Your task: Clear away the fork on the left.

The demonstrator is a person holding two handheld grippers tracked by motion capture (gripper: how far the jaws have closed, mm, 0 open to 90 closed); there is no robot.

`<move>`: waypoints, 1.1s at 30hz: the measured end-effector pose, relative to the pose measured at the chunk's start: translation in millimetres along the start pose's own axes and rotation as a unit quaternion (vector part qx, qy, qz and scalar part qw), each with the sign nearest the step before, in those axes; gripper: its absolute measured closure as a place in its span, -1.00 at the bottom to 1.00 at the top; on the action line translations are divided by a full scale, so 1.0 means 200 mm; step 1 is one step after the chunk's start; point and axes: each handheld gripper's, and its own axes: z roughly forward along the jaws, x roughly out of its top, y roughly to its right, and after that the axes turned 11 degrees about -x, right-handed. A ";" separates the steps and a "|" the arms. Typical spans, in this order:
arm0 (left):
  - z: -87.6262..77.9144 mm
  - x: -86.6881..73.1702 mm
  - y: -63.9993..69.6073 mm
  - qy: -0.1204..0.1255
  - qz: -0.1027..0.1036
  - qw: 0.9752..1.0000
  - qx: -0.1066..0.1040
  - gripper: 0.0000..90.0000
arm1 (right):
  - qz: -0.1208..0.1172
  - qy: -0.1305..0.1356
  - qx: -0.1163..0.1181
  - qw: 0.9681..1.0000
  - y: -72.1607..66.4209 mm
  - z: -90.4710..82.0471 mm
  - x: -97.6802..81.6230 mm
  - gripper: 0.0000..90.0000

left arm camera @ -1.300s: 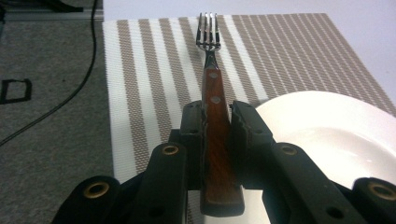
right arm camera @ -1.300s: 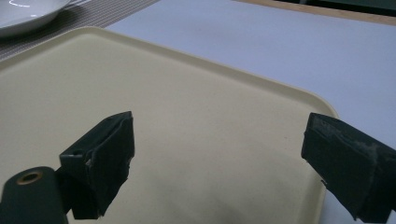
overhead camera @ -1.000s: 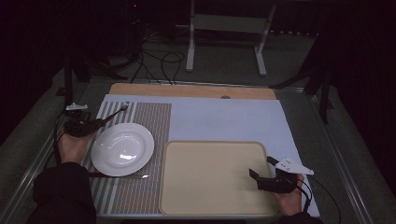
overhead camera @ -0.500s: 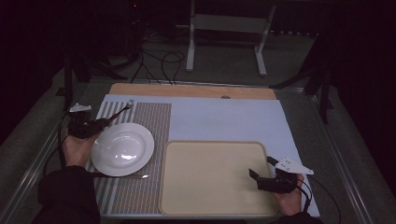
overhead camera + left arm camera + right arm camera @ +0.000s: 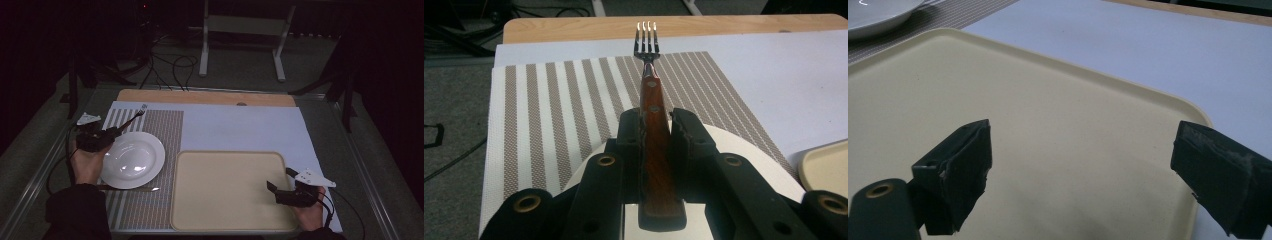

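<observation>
Fork up, over the round white plate [image 5: 132,160]!
My left gripper [image 5: 656,127] pinches the wooden-handled steel fork [image 5: 651,115] by its handle above the plate's left rim, tines pointing away over the striped placemat [image 5: 549,105]. Right of the plate, my right gripper [image 5: 1083,170] hangs spread wide over the cream tray [image 5: 1058,130].
</observation>
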 end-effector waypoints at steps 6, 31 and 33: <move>-0.01 -0.03 0.06 0.010 0.008 1.000 0.005 0.68 | 0.000 -0.001 0.000 1.000 0.00 0.00 0.00 -0.79; -0.11 -0.10 0.21 0.035 0.018 0.999 0.000 0.68 | -0.002 -0.003 0.001 1.000 0.00 0.00 0.00 -0.79; -0.12 -0.11 0.23 0.035 0.021 0.999 -0.001 0.68 | -0.003 -0.003 0.001 1.000 0.00 0.00 0.00 -0.79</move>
